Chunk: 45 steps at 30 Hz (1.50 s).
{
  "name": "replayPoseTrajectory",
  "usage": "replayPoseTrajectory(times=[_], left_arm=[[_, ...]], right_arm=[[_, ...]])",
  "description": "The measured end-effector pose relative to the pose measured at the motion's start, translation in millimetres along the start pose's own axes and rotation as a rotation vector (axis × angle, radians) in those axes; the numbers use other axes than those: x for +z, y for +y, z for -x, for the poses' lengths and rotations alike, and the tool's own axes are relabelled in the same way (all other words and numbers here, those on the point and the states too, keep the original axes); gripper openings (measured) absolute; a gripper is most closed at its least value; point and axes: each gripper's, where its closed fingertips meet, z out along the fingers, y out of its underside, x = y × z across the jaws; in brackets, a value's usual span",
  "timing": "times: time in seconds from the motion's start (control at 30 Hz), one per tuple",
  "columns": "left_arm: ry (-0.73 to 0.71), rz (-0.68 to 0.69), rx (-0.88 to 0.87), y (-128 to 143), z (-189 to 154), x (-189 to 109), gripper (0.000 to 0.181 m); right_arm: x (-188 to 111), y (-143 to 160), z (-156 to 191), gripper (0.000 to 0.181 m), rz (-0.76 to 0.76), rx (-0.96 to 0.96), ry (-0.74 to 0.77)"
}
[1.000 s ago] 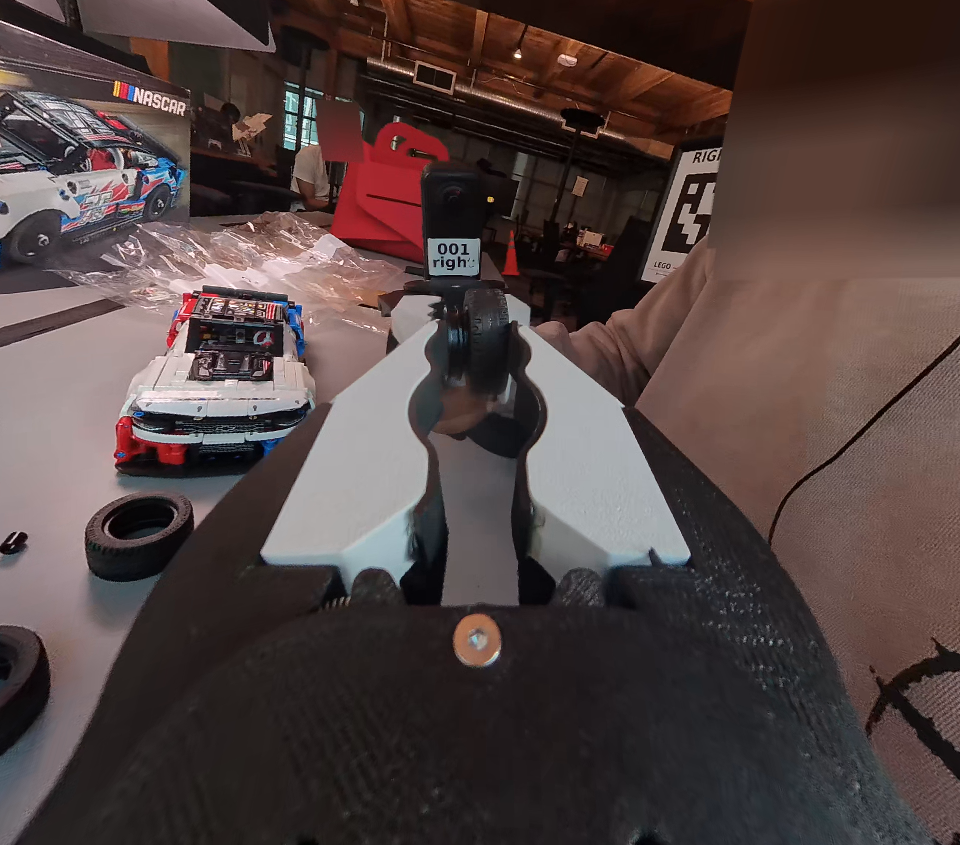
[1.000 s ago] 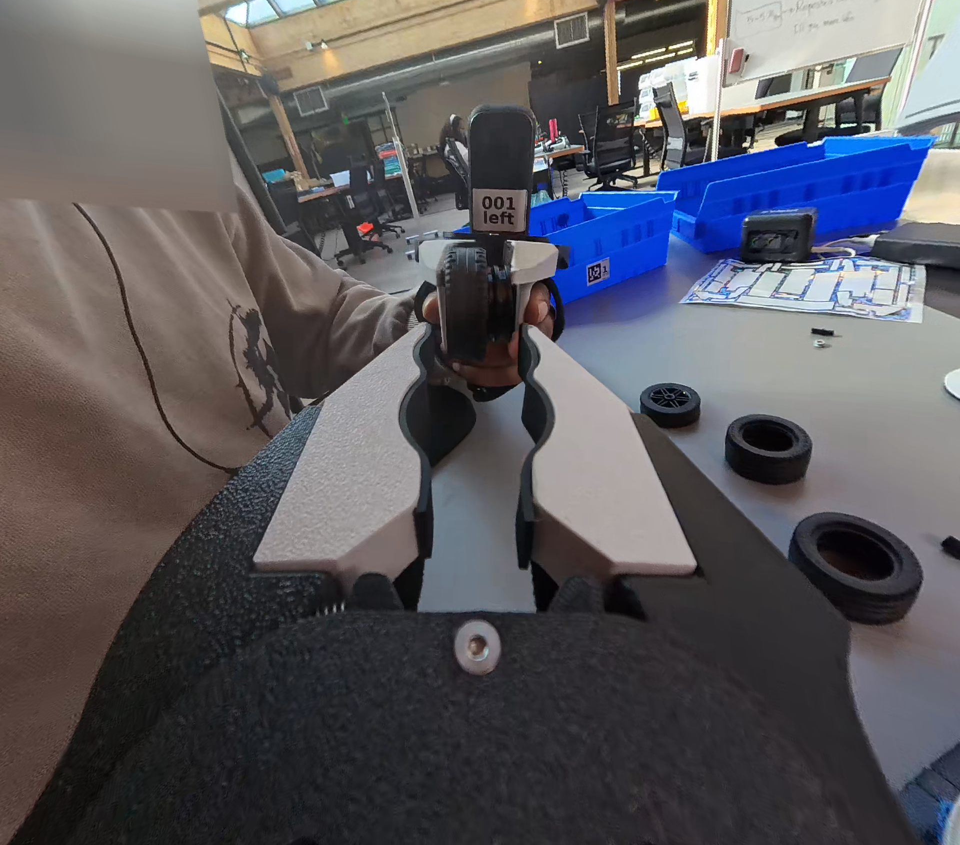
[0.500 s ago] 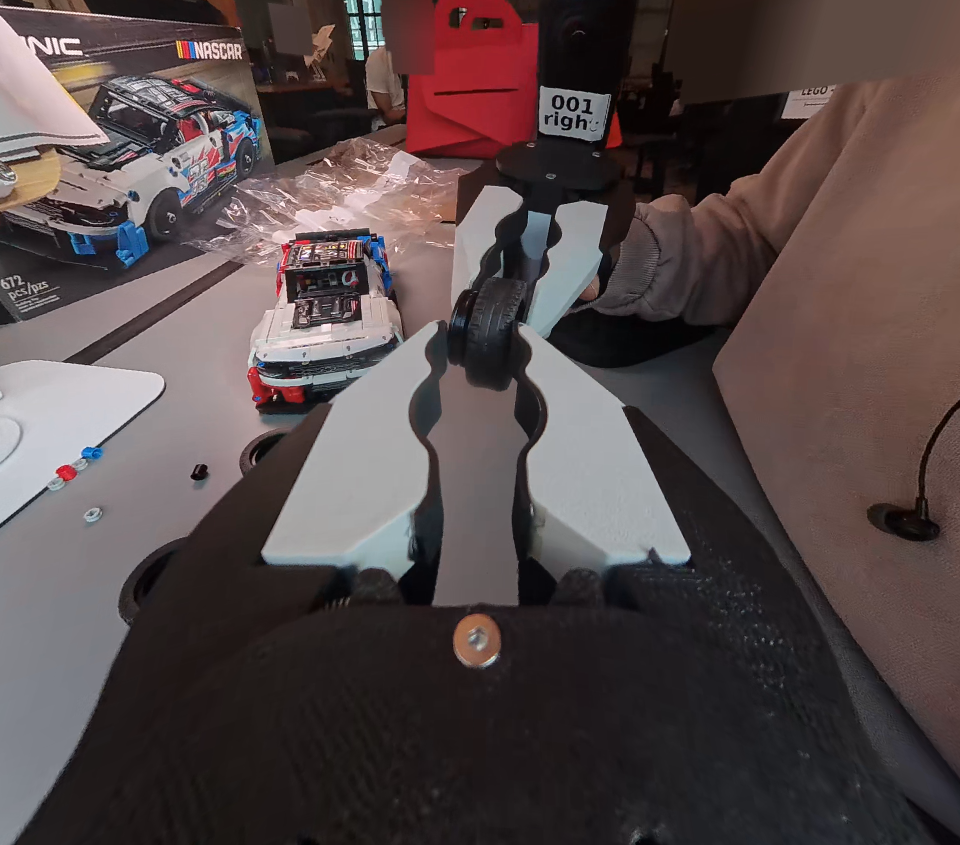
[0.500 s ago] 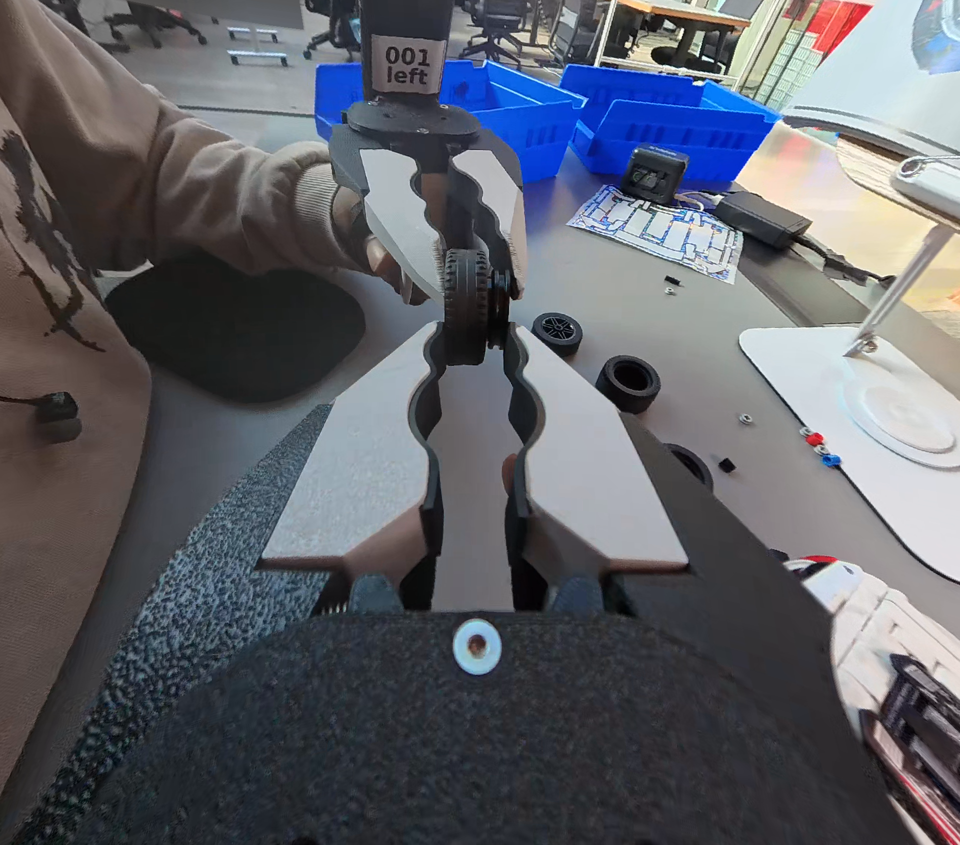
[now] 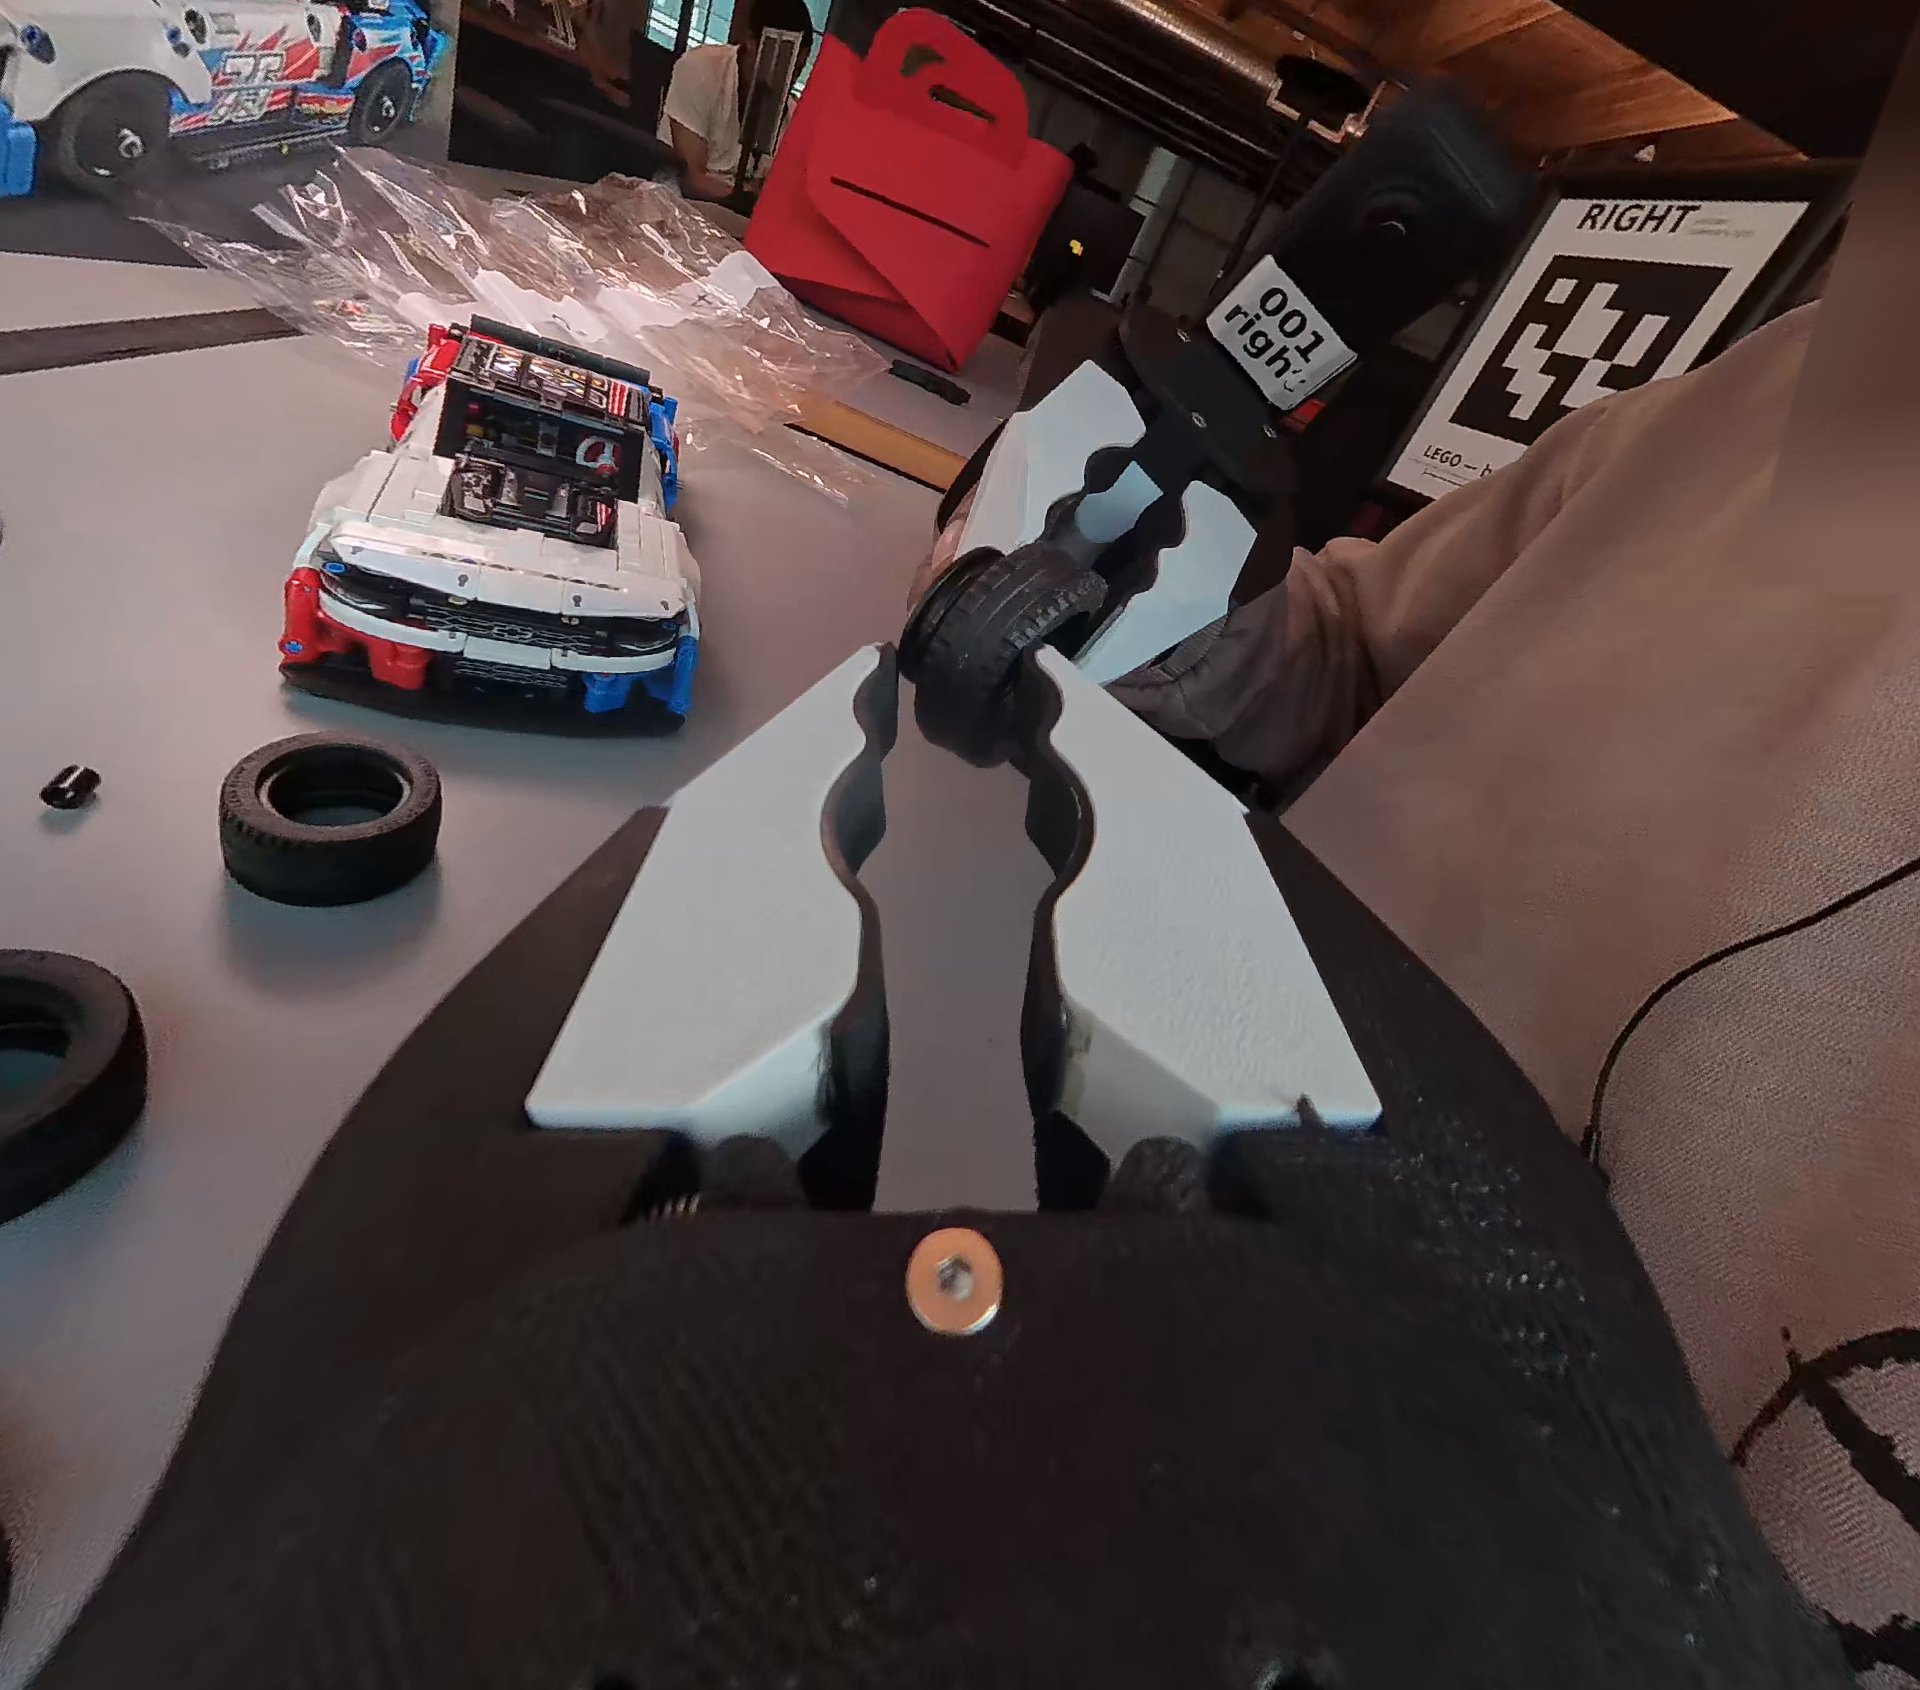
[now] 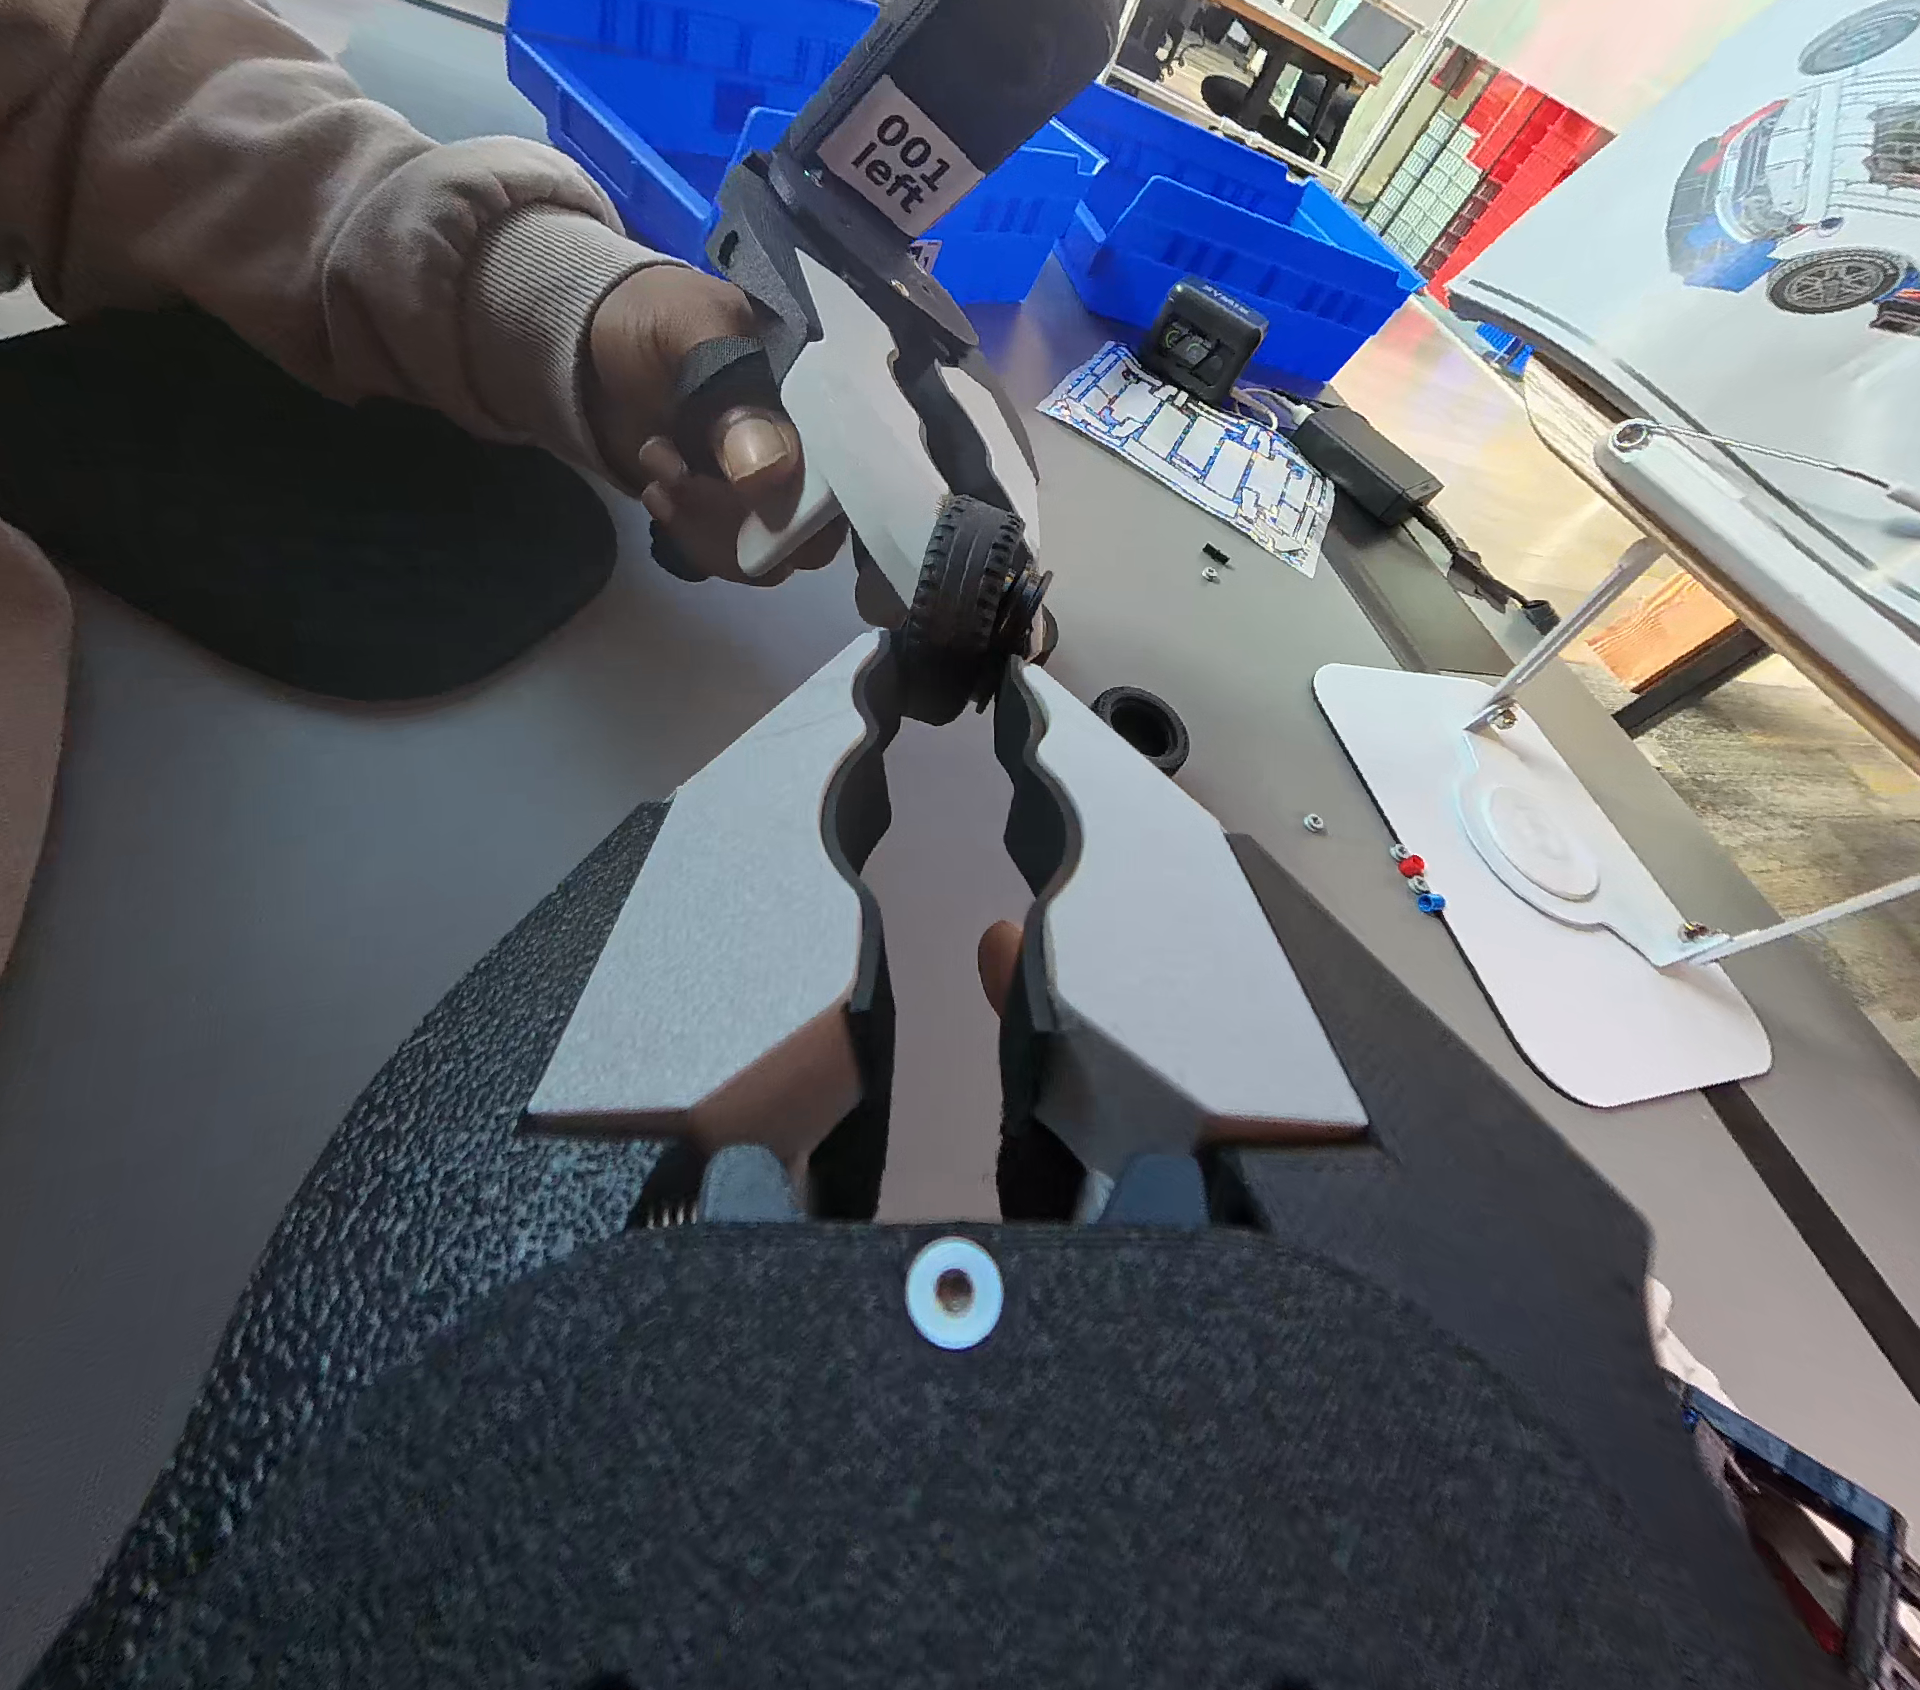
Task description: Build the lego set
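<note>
Car body sits built at mid-left on the grey table, no wheels fitted. One wheel, tyre on rim, is held mid-frame, above the table, pinched from opposite sides by left gripper and right gripper. Two loose tyres lie lower left: one near the car, one at the edge; fitting remains.

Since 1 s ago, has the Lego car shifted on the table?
No. The Lego car sits just in front of the clear plastic wrap, with the loose tyre off its near corner, as before; only the camera angle changed.
</note>
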Motion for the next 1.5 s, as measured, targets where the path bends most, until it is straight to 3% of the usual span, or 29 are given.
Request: replayPoseTrajectory(times=[0.1, 0.23, 0.37, 0.8, 1.07, 1.3, 1.4, 1.5], left_arm=[[-0.055, 0.037, 0.025, 4, 7, 0, 0.031], [-0.100, 0.074, 0.254, 2, 1, -3, 0.050], [-0.037, 0.125, 0.329, 6, -14, -1, 0.031], [0.126, 0.080, 0.182, 10, -27, 1, 0.018], [0.264, 0.041, 0.035, 10, -38, 0, 0.016], [0.420, -0.048, -0.038, -7, -68, -6, 0.016], [0.361, -0.084, -0.019, -11, -62, -5, 0.018], [0.142, -0.024, 0.126, -5, -35, -6, 0.018]], right_arm=[[1, 4, -6, 0.016, -0.014, 0.060, -0.013], [3, 5, 6, 0.017, -0.024, 0.016, -0.079], [7, 11, 12, 0.017, 0.021, -0.033, -0.082], [3, 9, 22, 0.015, -0.048, -0.045, -0.141], [-4, 0, 33, 0.012, -0.124, 0.111, -0.284], [-21, -36, 47, 0.009, -0.338, 0.378, -0.484], [-16, -31, 37, 0.010, -0.327, 0.407, -0.448], [-3, -11, 20, 0.012, -0.225, 0.357, -0.332]])
